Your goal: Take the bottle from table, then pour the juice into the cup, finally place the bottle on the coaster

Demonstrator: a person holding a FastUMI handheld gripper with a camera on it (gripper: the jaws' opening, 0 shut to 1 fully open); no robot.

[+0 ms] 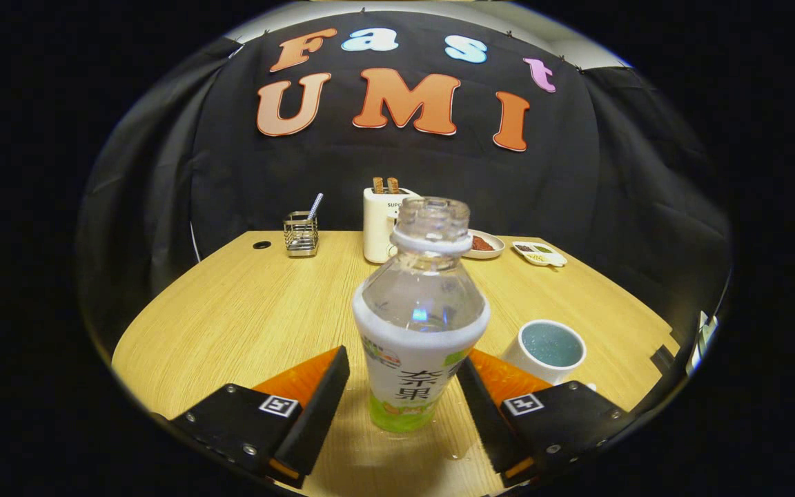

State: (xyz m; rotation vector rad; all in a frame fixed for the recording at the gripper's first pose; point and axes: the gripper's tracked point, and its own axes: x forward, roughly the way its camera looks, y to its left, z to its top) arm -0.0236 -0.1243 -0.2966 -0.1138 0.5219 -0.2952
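The bottle (419, 324) stands between the spread fingers of the gripper (403, 386), gaps either side. A cup (551, 349) crowds its right; the table (232, 310) lies bare leftward.

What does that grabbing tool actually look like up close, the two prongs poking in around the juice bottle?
The gripper has two flat, wedge-shaped fingers that stand apart, open, either side of the bottle. Each finger sits on a blocky mount with small round screws, and each mount carries a square black-and-white tag like a pixel code. No cables are visible, nor is the hand holding it.
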